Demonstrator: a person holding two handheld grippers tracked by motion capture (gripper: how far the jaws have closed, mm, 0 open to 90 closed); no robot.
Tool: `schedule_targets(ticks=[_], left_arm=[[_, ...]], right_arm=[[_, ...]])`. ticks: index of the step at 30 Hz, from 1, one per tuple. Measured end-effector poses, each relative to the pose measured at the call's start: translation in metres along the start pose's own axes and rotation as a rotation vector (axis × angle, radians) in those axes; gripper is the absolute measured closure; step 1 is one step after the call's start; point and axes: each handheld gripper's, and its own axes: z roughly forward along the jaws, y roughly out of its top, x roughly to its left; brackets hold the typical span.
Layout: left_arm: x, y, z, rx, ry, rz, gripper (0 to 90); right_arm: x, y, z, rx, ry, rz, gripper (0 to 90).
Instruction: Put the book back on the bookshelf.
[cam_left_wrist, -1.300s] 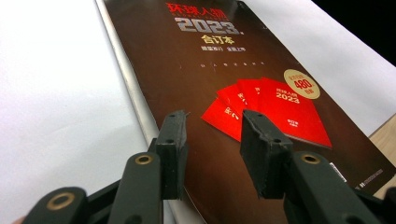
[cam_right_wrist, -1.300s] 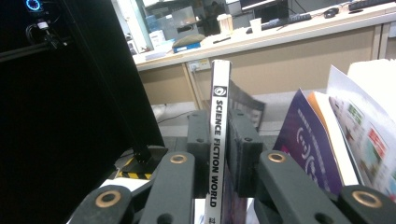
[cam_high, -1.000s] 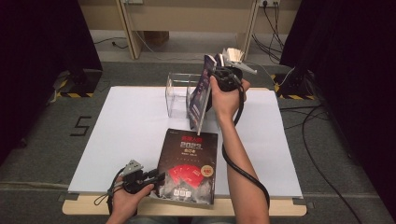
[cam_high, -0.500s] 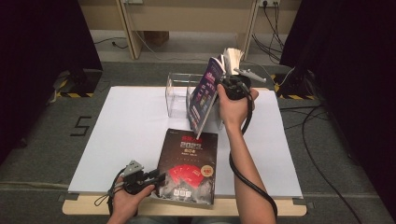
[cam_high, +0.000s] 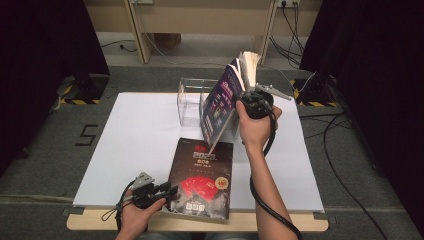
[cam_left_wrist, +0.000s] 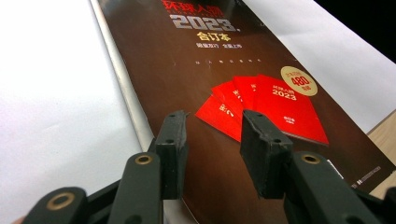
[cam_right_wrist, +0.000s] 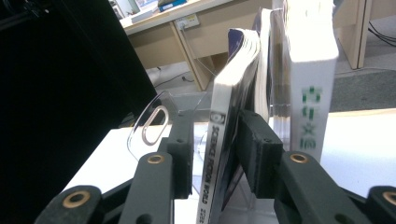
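Grey carpet floor (cam_high: 45, 165), black curtains (cam_high: 35, 55), wooden desk legs (cam_high: 137, 30).

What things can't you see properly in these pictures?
- Clear plastic book holder: in the high view the tilted purple magazine covers its right part.
- Dark brown 2023 book lying flat: in the left gripper view, its top and near end are cut off by the edges.
- White book with green marks: in the right gripper view, its spine print is too blurred to read.
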Motion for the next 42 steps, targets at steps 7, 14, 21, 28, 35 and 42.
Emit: schedule_targets(ticks=[7,14,21,28,35,42], left_arm=[[-0.001,0.000,0.000,-0.001,0.001,0.000,60.5],[-0.001,0.000,0.000,-0.001,0.000,0.000,60.6],[0.000,0.000,0.000,0.000,0.000,0.001,60.6],[-0.001,0.000,0.000,0.002,0.000,0.003,60.6],[0.000,0.000,0.000,0.003,0.000,0.004,60.8],[0.001,0.000,-0.001,-0.001,0.002,0.005,60.9]], right_arm=[[0.002,-0.015,-0.010,0.010,-0.018,-0.008,67.4],[0.000,-0.016,-0.013,0.043,-0.032,-0.008,70.3],[-0.001,-0.017,-0.010,0.075,-0.050,-0.003,76.6],[0.000,-0.015,-0.009,0.106,-0.072,0.017,82.6],[0.004,-0.013,-0.009,0.107,-0.043,0.040,83.0],[0.014,-0.015,-0.007,0.069,-0.014,0.003,83.1]])
